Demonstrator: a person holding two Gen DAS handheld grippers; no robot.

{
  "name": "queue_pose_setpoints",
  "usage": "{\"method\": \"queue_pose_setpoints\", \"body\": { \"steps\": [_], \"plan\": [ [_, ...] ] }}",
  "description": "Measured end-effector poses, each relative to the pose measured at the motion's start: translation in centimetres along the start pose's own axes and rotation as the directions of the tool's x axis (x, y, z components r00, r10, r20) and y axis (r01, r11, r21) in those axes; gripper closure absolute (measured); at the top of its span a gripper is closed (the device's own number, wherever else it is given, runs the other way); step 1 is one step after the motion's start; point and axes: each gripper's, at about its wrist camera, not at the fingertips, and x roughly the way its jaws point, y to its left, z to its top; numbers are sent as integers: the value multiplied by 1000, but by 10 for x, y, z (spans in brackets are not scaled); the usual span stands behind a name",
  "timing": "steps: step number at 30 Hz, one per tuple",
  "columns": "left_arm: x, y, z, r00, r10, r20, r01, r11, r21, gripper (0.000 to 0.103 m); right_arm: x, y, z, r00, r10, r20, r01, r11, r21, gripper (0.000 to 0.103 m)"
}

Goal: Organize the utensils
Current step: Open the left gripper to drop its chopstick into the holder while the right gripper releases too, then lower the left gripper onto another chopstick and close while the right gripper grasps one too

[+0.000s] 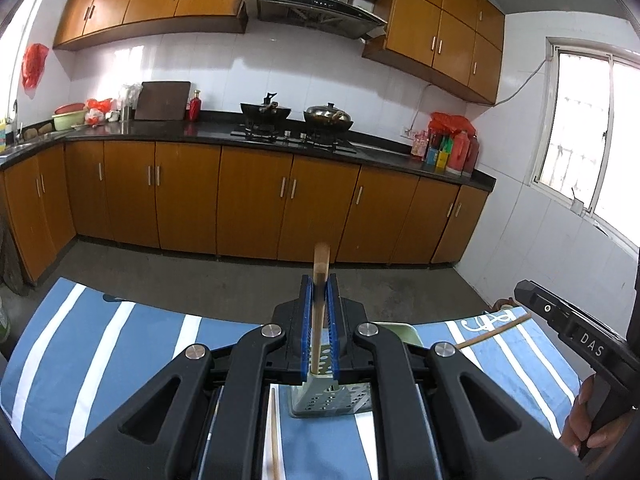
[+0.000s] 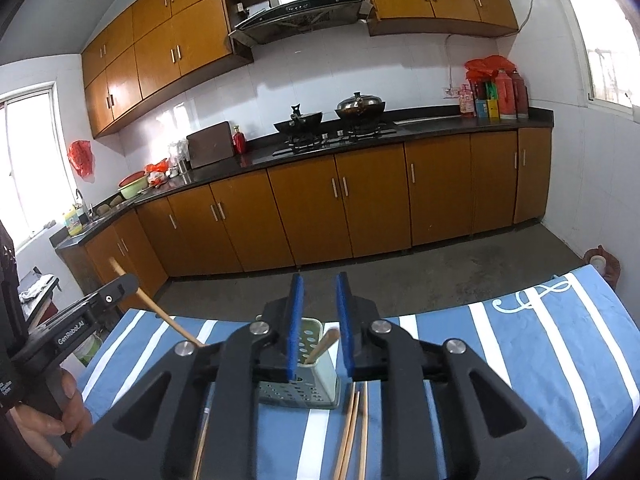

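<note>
Left gripper (image 1: 320, 292), centre frame: blue pads close about an upright chopstick (image 1: 318, 320), its lower end in the perforated green holder (image 1: 320, 400); contact probable, hard to confirm. Right gripper (image 2: 322, 312), centre: jaws apart, nothing gripped, holder behind. Loose chopsticks (image 2: 352, 432) lie on striped cloth (image 2: 540, 352), lower centre.
</note>
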Motion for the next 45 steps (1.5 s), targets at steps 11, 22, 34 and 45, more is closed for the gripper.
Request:
{"method": "queue_pose_setpoints", "body": {
  "steps": [11, 22, 34, 45],
  "plan": [
    [-36, 10, 2, 998, 24, 60, -23, 1000, -19, 70, -50, -19, -17, 997, -51, 55, 50, 999, 19, 70],
    [-47, 70, -85, 976, 187, -108, -189, 982, -9, 70, -24, -78, -131, 959, -165, -232, 187, 980, 75, 71],
    [-39, 97, -177, 930, 208, -302, -233, 971, -49, 70, 13, -62, -220, 885, -171, -434, 184, 983, -13, 78],
    [-25, 80, -196, 922, 167, -351, -182, 983, -12, 71, 15, -85, -217, 865, -269, -423, 304, 953, 16, 95]
  ]
}}
